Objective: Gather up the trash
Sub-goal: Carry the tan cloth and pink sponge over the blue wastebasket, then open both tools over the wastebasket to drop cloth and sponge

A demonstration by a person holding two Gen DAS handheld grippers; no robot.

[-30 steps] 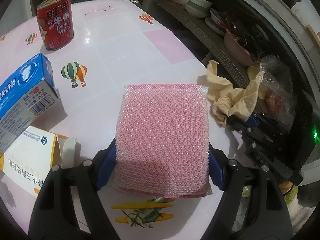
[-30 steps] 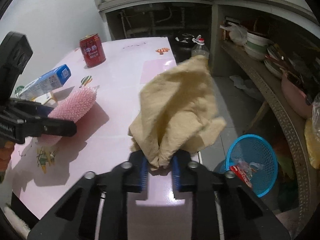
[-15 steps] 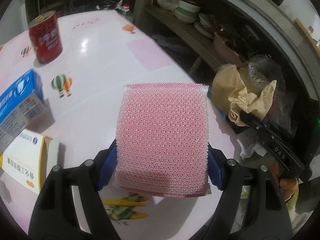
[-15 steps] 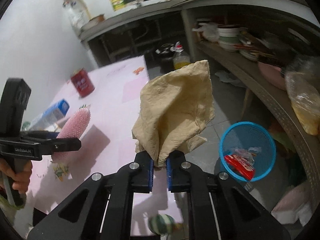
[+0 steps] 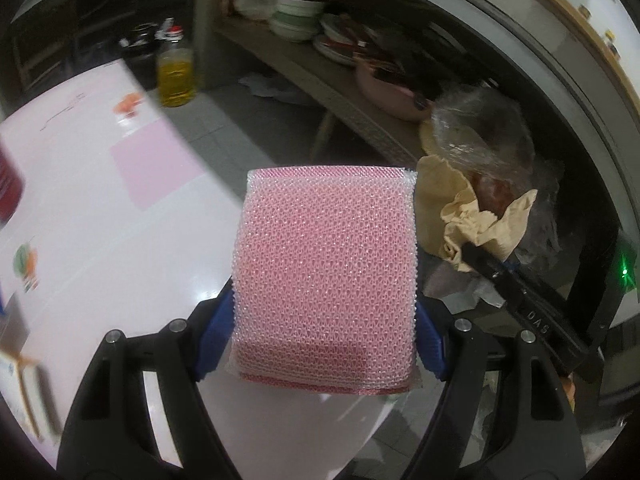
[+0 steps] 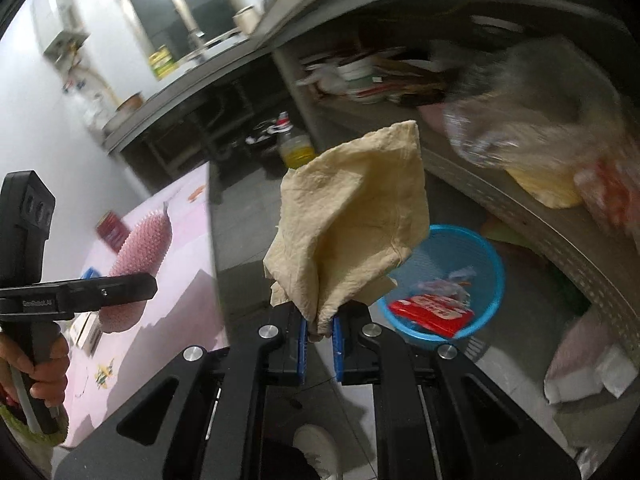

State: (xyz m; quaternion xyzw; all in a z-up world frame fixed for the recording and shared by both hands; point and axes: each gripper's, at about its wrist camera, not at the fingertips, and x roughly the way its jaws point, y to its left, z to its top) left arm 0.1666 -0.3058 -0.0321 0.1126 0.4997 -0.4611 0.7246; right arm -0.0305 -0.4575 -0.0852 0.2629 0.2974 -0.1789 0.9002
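Scourer (image 5: 326,280), pink mesh, clamped across its width between blue pads (image 5: 216,336) of left tongs (image 5: 324,340); held over near edge of table (image 5: 120,216), just inside its rim. Cloth (image 6: 348,216), beige and crumpled, pinched at its lower corner by right tongs (image 6: 320,340); blue pads (image 6: 302,340) set narrow, fabric standing upright above them. Cloth held past table edge, over grey tiled floor (image 6: 248,248).

Edges and room, relative to table:
- Rim curved, dropping to floor on side facing shelf (image 5: 320,80).
- Open floor strip between rim and shelf; oil bottle (image 5: 176,76) standing in it at far end.
- Blue basket (image 6: 452,280) on floor beyond rim, below and behind cloth, apart from it; red wrapper (image 6: 430,310) and pale scraps inside.
- Clear plastic bag (image 5: 484,132) on shelf edge, close beside cloth.

View differences:
- Right wrist view only: basket, red can (image 6: 112,230) on table, left hand (image 6: 40,368) gripping tool handle, scourer (image 6: 140,252) seen edge-on above table, white shoe (image 6: 316,452) on floor under tongs.
- Left wrist view only: right tongs (image 5: 480,260) seen from side with cloth (image 5: 460,216) bunched above them, green lamp (image 5: 624,270) on tool body, bowls and plates (image 5: 300,16) on shelf.
- Table contents at left border of left wrist view blurred; not identifiable.
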